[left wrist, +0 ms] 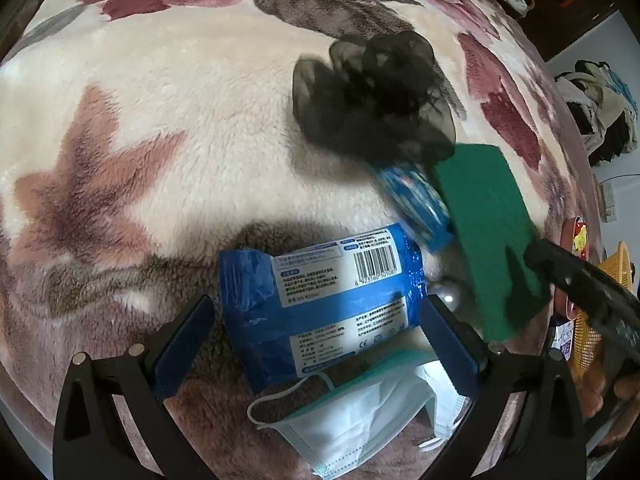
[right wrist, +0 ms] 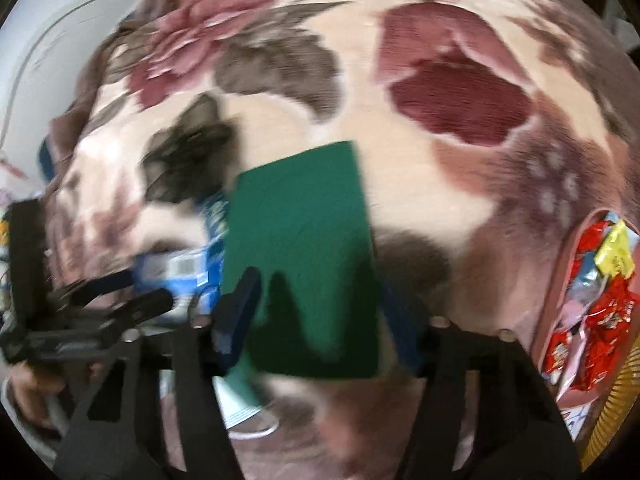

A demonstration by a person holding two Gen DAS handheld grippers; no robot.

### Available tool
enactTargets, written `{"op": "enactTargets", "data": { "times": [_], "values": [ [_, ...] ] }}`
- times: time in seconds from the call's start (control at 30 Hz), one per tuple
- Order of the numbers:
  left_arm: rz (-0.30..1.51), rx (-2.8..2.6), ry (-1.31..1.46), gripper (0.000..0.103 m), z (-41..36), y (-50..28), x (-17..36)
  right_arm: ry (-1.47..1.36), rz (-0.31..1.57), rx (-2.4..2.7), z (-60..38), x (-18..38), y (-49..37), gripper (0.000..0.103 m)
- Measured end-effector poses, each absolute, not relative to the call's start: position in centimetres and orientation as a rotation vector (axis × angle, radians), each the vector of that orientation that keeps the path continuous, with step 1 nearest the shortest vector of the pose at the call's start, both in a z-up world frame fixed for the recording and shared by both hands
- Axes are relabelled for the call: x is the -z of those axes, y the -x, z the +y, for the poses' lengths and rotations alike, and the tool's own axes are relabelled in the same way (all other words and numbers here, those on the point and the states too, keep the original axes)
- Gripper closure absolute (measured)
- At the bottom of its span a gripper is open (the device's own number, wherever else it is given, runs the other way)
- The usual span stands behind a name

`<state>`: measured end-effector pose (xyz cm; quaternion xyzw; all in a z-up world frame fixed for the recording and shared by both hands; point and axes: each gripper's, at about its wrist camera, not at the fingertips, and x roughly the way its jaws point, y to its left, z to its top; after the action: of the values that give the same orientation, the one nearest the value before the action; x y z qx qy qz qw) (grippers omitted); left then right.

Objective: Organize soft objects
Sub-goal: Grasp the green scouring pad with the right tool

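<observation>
My left gripper (left wrist: 316, 332) is open around a blue wet-wipes pack (left wrist: 320, 292) lying on the floral blanket (left wrist: 180, 140); the fingers stand apart from its sides. A white face mask (left wrist: 360, 424) lies below the pack. A black mesh hair tie (left wrist: 376, 96) and a small blue packet (left wrist: 416, 204) lie beyond. My right gripper (right wrist: 320, 320) is shut on a green scouring pad (right wrist: 304, 256), held above the blanket; the pad also shows in the left wrist view (left wrist: 492, 232). The right wrist view is blurred.
A pink container of red snack packets (right wrist: 584, 312) sits at the right edge of the blanket. A yellow basket (left wrist: 600, 312) stands beyond it. Clothes hang at the far right (left wrist: 600, 108). The left gripper shows at the left in the right wrist view (right wrist: 100, 312).
</observation>
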<state>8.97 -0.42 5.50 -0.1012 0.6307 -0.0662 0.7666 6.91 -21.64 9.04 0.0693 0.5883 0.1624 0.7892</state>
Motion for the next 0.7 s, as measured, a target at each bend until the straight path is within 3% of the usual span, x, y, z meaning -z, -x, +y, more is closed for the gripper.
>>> {"op": "enactTargets", "data": {
  "times": [0.2,0.33,0.7],
  "values": [
    [1.368,0.135,0.230,0.001,0.2,-8.5,-5.5,-0.165,1.256,-0.360,-20.8,-9.4,-6.8,0.048],
    [1.370,0.131,0.229,0.001,0.5,-8.4,-5.5,-0.225,1.301,-0.300,-21.5,-7.6,-7.8,0.039],
    [1.368,0.145,0.207,0.001,-1.5,-9.7,-4.5,-0.347,1.301,-0.434,-21.8,-6.6,-8.1,0.039]
  ]
}}
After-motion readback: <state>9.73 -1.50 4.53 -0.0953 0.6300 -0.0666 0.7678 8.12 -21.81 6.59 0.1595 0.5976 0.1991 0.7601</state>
